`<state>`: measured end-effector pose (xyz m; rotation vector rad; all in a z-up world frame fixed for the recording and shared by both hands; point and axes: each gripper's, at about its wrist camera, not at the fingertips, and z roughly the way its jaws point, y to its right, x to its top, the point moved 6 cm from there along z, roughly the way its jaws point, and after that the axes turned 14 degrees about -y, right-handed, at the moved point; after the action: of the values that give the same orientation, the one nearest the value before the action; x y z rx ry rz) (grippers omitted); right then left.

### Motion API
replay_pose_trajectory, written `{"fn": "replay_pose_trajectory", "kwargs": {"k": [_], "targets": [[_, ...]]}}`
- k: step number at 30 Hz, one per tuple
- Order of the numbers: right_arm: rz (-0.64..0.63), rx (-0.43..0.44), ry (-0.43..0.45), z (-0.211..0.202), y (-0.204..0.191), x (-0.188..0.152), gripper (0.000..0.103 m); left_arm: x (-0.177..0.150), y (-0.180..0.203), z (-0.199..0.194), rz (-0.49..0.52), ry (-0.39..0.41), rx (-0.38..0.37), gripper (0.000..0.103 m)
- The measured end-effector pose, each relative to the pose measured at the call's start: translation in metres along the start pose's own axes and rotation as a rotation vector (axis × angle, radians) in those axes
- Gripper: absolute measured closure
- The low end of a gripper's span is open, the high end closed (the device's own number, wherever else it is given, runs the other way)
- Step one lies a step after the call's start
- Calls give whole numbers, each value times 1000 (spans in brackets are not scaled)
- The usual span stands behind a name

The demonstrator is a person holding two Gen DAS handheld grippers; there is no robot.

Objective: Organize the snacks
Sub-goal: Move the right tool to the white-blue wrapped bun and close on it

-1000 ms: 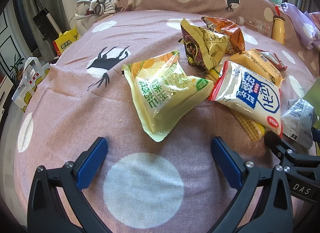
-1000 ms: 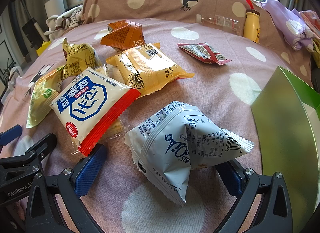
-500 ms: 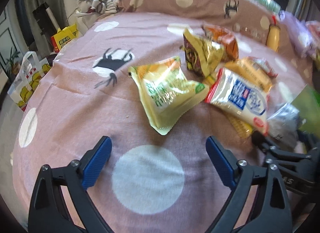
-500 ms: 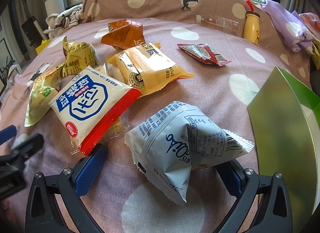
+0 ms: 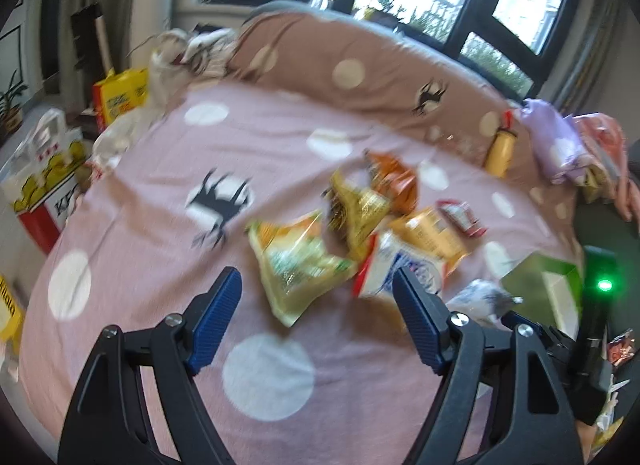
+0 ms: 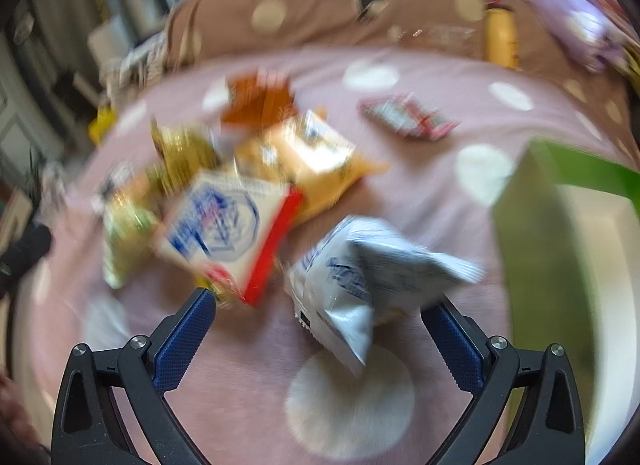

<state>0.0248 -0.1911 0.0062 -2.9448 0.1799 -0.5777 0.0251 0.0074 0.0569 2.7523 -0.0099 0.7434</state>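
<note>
Both views are smeared with motion blur, so very little print comes through. In the left wrist view, the red-and-white paper bag beside the bed shows the letters "KF" on its side, the rest cut off. At the far left edge a yellow pack carries dark lettering, too clipped to read. The blue print on the white-and-red snack bag and the grey snack bag is unreadable.
</note>
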Motion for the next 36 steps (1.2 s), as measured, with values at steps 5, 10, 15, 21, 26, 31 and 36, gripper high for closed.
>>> {"fn": "replay_pose_trajectory", "kwargs": {"k": [5, 10, 15, 21, 26, 31, 36], "targets": [[42, 130, 45, -46, -12, 22, 0, 18, 23, 18, 59, -43, -78, 27], [70, 95, 57, -46, -12, 37, 15, 3, 52, 42, 109, -119, -200, 41], [180, 181, -22, -27, 11, 23, 47, -14, 86, 46, 190, -155, -288, 44], [268, 145, -80, -10, 34, 12, 47, -37, 113, 64, 228, -255, -375, 54], [245, 77, -43, -10, 43, 20, 47, -49, 129, 74, 236, -324, -442, 56], [183, 97, -86, 9, 46, 31, 47, -56, 138, 87, 221, -370, -455, 62], [155, 115, -159, 27, 46, 25, 47, -56, 135, 98, 196, -387, -448, 65]]}}
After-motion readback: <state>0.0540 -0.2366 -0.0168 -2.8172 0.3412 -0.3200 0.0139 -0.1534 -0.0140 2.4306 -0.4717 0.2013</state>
